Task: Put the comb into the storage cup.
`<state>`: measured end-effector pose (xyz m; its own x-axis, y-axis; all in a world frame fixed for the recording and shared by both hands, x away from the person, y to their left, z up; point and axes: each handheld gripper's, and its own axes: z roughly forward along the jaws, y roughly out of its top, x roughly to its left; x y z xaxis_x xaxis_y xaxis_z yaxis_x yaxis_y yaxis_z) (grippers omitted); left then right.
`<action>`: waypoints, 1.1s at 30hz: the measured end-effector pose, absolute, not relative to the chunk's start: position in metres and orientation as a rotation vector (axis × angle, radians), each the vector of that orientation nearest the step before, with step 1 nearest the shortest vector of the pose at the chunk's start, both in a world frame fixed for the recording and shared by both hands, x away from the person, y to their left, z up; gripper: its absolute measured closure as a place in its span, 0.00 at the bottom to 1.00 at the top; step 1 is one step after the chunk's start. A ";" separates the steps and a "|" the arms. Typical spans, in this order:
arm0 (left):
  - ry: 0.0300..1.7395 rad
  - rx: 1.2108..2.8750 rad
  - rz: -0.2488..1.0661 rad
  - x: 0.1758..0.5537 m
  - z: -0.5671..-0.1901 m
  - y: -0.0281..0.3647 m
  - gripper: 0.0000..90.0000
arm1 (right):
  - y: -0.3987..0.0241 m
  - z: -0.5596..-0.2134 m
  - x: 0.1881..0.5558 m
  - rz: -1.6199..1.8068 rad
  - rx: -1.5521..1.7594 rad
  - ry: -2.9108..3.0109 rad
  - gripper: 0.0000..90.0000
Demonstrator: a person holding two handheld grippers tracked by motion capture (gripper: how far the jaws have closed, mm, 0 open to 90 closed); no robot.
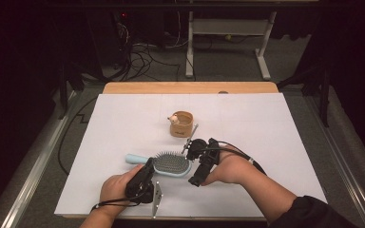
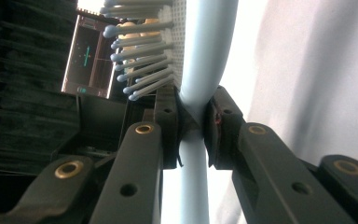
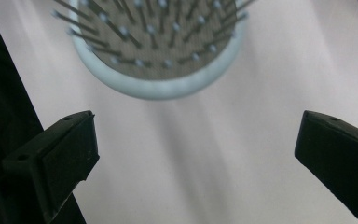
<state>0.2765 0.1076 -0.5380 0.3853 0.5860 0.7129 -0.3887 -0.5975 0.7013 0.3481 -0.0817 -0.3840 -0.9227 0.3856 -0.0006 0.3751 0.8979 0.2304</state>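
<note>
A light-blue hairbrush (image 1: 171, 164) lies on the white sheet (image 1: 266, 123) with its bristles up, its handle pointing left. My left gripper (image 1: 147, 167) is shut on the brush where the handle meets the head. The left gripper view shows both pads pressed on that pale blue neck (image 2: 193, 126), with the bristles (image 2: 140, 56) above. My right gripper (image 1: 194, 163) stands open just right of the brush head. In the right gripper view the jaws (image 3: 196, 128) are wide apart over bare sheet, with the rounded end of the brush head (image 3: 158, 46) just beyond them.
A small tan cup (image 1: 181, 124) with a little figure on its rim stands behind the brush. The wooden table edge (image 1: 190, 88) runs along the back. Cables and a metal table frame (image 1: 261, 57) are on the floor beyond.
</note>
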 end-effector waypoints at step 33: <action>0.178 1.733 1.374 0.277 -0.536 0.109 0.86 | -0.152 -0.431 0.351 0.199 0.722 2.975 0.00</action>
<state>0.2766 0.1087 -0.5359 0.3745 0.5939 0.7120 -0.3932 -0.5937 0.7021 0.3506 -0.1515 -0.4314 -0.8866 0.4607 -0.0412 0.4511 0.8809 0.1433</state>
